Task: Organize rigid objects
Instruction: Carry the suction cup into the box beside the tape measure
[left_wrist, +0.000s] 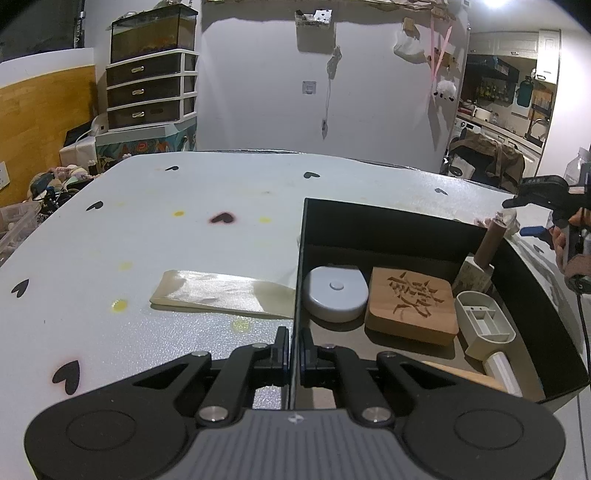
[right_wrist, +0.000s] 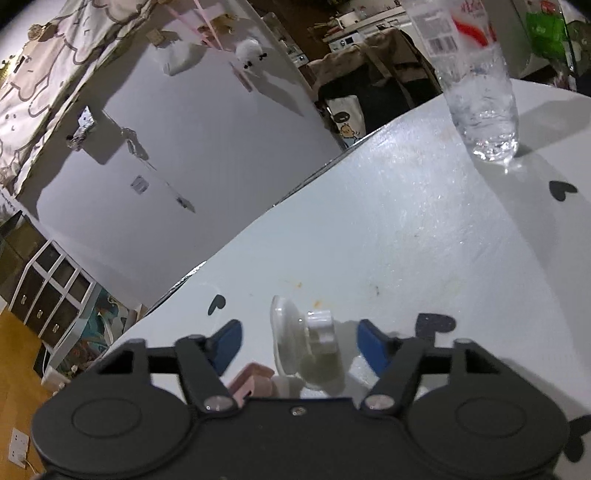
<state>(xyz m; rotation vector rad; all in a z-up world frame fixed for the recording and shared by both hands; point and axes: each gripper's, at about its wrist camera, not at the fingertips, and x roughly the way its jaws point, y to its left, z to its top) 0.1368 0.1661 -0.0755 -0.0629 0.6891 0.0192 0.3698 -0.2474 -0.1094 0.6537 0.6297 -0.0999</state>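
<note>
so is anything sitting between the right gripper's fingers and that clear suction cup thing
Nothing visible. The suction cup lies on the table between the open right gripper fingers, with only bare tabletop on either side.

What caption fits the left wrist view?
Left gripper shut on the black box's wall; grey disc and carved wooden block inside.

A black open box (left_wrist: 388, 225) sits toward the right edge of the desk (left_wrist: 166, 221). Inside it, a round grey case (left_wrist: 334, 293) lies flat against the left wall, and a square wooden block (left_wrist: 412, 306) with a carved character lies flat just beside it. A beige plastic scoop-like part (left_wrist: 484, 325) lies by the right wall. A brown cylinder (left_wrist: 489, 245) leans in the far right corner. A clear suction cup with a white knob (right_wrist: 306, 332) lies tipped on the desk.
</note>
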